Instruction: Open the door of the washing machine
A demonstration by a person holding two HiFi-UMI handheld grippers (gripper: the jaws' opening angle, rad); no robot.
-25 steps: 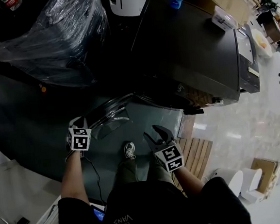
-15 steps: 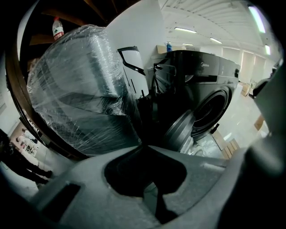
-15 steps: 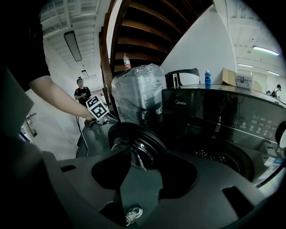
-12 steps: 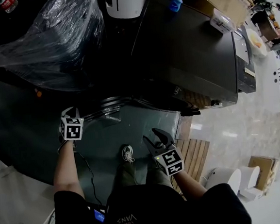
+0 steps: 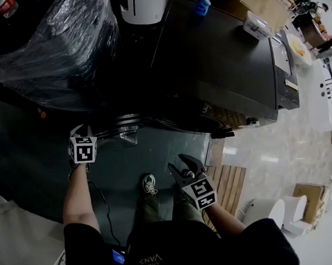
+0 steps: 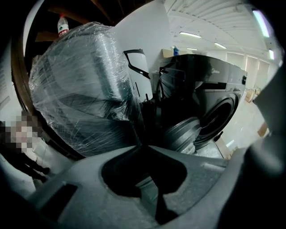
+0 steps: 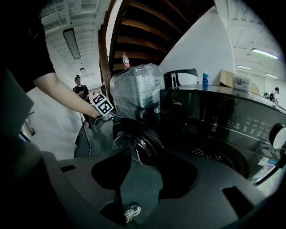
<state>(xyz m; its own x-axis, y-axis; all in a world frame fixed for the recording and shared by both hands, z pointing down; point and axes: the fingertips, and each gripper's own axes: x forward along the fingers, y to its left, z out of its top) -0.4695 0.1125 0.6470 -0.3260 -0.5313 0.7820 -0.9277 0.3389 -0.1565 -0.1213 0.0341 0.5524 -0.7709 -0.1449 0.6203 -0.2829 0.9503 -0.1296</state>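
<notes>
Landmark: we take the dark front-loading washing machine as our reference. Its round door stands swung out from the front.
Left gripper: at the door's outer rim, off the machine's front, jaws together.
Hidden, left: we cannot tell whether the jaws pinch the rim. The marker cube covers them in the head view. The left gripper view shows only the meeting tips, with the door beyond.
Right gripper: in front of the machine, well apart from the door, jaws apart. Through the gap we see only mat and a shoe.
Drum mouth: the machine's top hides it in the head view. The gripper views show it as a dark ring.
Control panel: on the machine's upper front. The print is too small to read.
Wrapped load: beside the machine on the door's side. Plastic film hides what it is. A water bottle stands on top.
Machine top: a blue bottle stands at the back edge.
Edges: the door's rim lies near the wrapped load's foot. The gap is too dark to judge.
Open room: a grey mat lies before the machine, bearing the shoe and a cable. Wooden slats lie off the front corner, with pale tiled floor beyond.
</notes>
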